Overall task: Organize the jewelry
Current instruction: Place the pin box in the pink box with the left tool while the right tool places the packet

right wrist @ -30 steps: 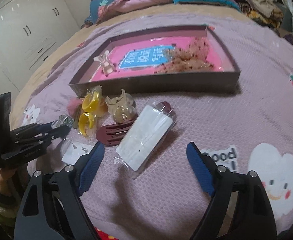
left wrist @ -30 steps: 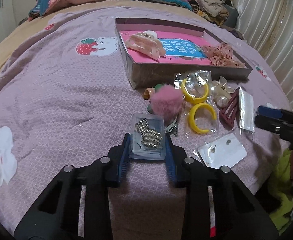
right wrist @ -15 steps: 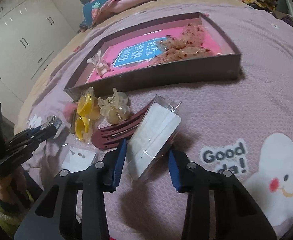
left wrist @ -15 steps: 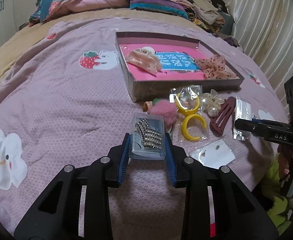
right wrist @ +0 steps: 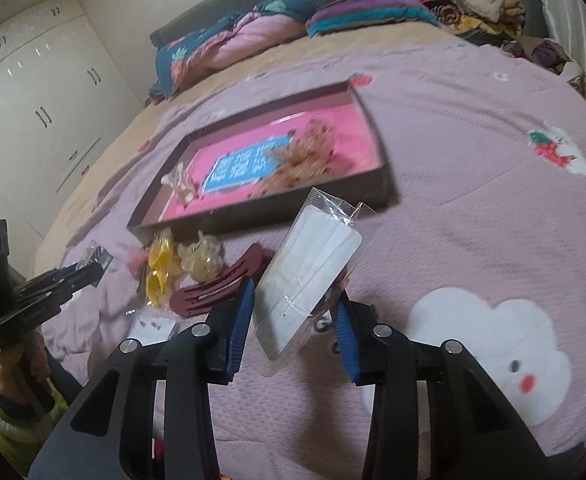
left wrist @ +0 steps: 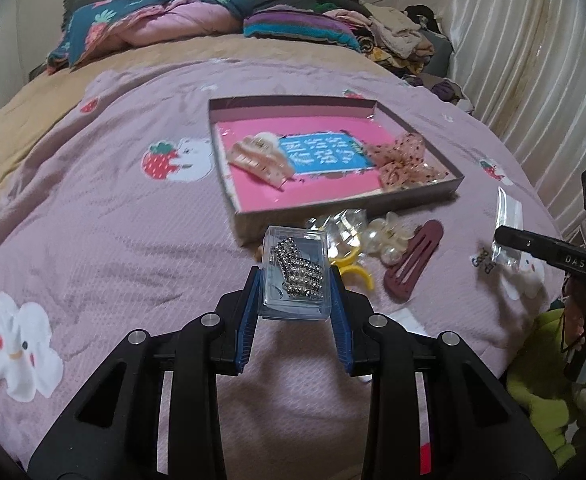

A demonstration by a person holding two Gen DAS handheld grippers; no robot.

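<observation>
My left gripper [left wrist: 296,292] is shut on a clear plastic case [left wrist: 296,276] of rhinestone clips and holds it above the bedspread, in front of the shallow box [left wrist: 345,204] with the pink floor. My right gripper [right wrist: 293,304] is shut on a clear packet [right wrist: 313,268] with a white card and holds it lifted, tilted, in front of the box [right wrist: 277,210]. A beige claw clip [left wrist: 259,158] and a dotted bow [left wrist: 401,158] lie in the box.
On the pink bedspread before the box lie yellow hoops [right wrist: 159,270], a pearl clip [left wrist: 387,238], a maroon snap clip [left wrist: 411,266] and an earring card [right wrist: 153,326]. Pillows and folded clothes [left wrist: 333,28] are at the far end. A curtain [left wrist: 533,60] hangs on the right.
The right gripper closed on the clear packet and lifted it off the bedspread. The left gripper lifted the clear case higher and nearer the box.
</observation>
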